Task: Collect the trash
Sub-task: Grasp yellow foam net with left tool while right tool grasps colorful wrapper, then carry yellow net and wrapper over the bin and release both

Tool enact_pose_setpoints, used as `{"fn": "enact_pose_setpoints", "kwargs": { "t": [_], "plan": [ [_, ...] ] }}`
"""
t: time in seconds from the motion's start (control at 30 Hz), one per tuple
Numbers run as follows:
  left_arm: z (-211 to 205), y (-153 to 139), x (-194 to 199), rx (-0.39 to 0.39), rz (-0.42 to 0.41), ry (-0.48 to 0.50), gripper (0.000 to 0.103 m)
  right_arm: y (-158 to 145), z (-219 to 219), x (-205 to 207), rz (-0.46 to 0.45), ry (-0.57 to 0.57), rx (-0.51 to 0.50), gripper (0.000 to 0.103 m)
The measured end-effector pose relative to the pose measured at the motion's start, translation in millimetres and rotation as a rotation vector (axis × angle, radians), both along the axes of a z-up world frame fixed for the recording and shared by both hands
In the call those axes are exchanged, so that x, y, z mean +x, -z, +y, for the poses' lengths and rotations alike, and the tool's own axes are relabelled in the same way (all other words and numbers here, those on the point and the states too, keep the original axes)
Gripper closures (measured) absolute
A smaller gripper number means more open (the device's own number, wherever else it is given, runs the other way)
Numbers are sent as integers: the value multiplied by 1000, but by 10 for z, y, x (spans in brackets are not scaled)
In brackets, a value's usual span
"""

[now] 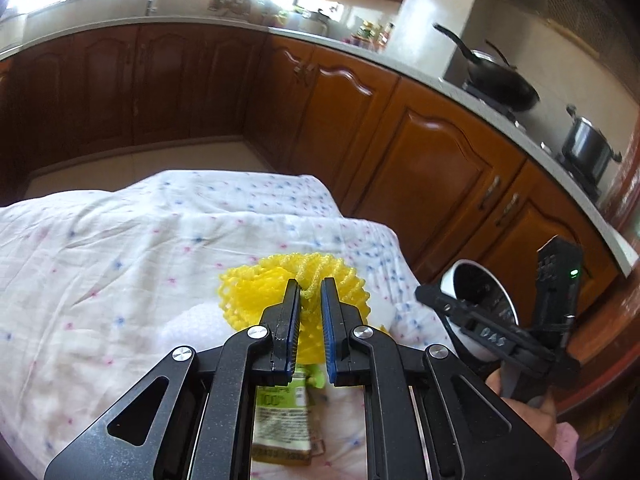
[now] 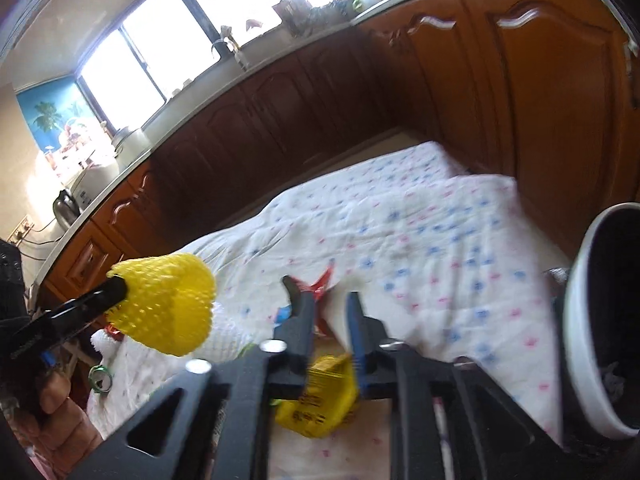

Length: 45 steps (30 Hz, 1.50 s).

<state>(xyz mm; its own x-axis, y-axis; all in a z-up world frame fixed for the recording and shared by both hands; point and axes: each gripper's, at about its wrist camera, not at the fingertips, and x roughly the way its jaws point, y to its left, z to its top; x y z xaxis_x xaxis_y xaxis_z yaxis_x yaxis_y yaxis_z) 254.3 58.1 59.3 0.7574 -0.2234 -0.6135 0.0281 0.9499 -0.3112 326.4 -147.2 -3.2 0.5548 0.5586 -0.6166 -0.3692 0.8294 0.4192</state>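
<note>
My left gripper [image 1: 310,286] is shut on a yellow foam fruit net [image 1: 256,296] and holds it above the cloth-covered table [image 1: 120,240]; the net also shows in the right wrist view [image 2: 164,304]. A green-and-white wrapper [image 1: 282,420] lies on the cloth under the left gripper. My right gripper [image 2: 324,300] holds a yellow packet [image 2: 320,396] low between its jaws above the cloth; a red wrapper [image 2: 320,284] lies just beyond its fingertips. A white bin with a dark inside [image 2: 600,320] stands at the right edge; it also shows in the left wrist view [image 1: 476,292].
Wooden kitchen cabinets [image 1: 400,140] run behind and to the right of the table. A countertop holds a black pan [image 1: 500,80] and a steel pot [image 1: 588,144]. A green ring [image 2: 100,378] and white foam [image 2: 108,344] lie at the cloth's left edge.
</note>
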Motion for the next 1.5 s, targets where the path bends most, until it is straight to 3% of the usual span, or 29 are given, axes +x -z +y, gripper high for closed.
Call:
{"fn": "enact_pose_setpoints", "kwargs": {
  "t": [0.03,0.17,0.3,0.47,0.5,0.53,0.67,0.9,1.07,1.5],
  "plan": [
    [42,-13,-23,1,-4,-15,94,19,93,27,2,-18,-3,63],
    [243,-26,-78,-17,-4,-55,94,84,417,106,-3,-57,-88,64],
    [369,26,-78,-32,14,-66,94,201,679,184,-25,-63,-294,64],
    [427,72,-106,-44,19,-64,94,330,799,296,-3,-112,-345,69],
    [426,80,-105,-51,20,-61,94,332,821,305,-6,-117,-339,78],
    [424,83,-108,-55,21,-59,94,331,828,319,-5,-126,-318,96],
    [393,40,-129,-59,7,-40,94,274,758,258,-21,-106,-279,100],
    [365,-97,-188,-75,-37,-23,94,-81,384,-4,-81,-30,-161,101],
    [127,-125,-203,-76,-43,30,94,-284,-144,-262,-116,71,-88,101],
    [-1023,3,-191,-39,0,247,94,-213,-1416,-768,-94,312,-68,101]
  ]
}}
